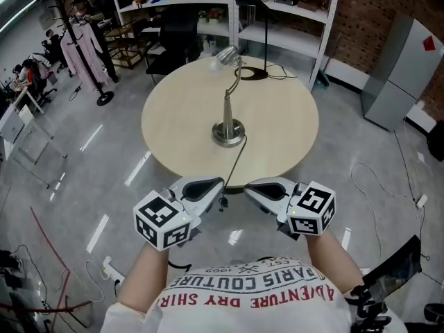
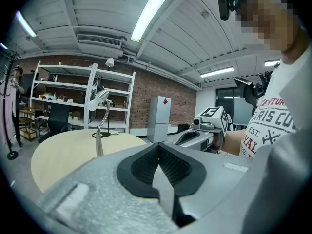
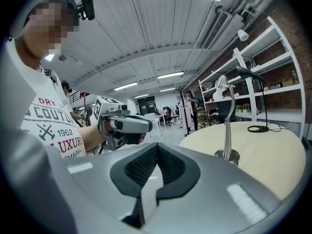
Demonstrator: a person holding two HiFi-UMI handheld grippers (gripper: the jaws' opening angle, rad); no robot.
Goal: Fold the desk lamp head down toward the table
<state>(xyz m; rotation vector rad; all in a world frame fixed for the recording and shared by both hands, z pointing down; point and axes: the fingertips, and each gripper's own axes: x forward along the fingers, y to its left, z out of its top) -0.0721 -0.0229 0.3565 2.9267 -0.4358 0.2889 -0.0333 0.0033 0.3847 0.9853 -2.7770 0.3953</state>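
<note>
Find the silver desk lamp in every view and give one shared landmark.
Head view: silver desk lamp at top centre, in the middle of the table.
Left gripper view: left of centre.
Right gripper view: right of centre.
Shared landmark: the round table under it.

The silver desk lamp (image 1: 229, 109) stands upright mid-table on its round base (image 1: 228, 132), head (image 1: 225, 55) raised.

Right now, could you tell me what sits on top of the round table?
A silver desk lamp stands centrally, a black lamp at the far edge; nothing there is covered.
</note>
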